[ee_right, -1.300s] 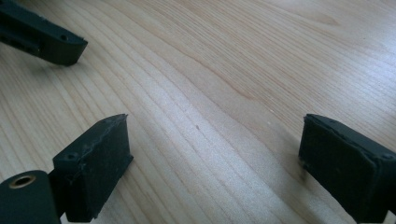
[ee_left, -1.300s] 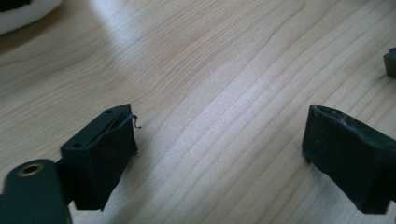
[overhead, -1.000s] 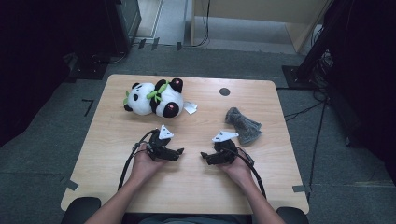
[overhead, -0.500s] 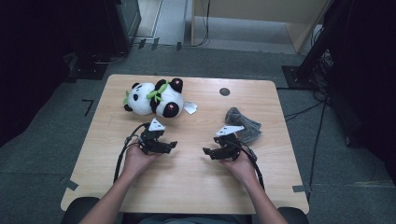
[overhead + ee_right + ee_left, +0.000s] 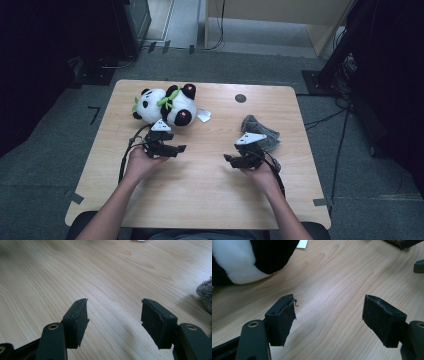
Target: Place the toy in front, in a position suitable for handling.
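Risk lies in the left gripper [image 5: 176,148], jaws apart, just narrowing and empty like the right gripper's [image 5: 230,159], nudging the nearby panda plush [image 5: 167,105] toward the table's [image 5: 200,200] far edge.

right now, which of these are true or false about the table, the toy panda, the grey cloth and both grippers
1. The left gripper grips the toy panda. False: its jaws stand open over bare table, and they have just been closing with nothing between them.
2. The grey cloth lies near the right gripper. True.
3. The right gripper holds the cloth. False: its jaws are empty.
4. The panda lies on the table's far left part. True.
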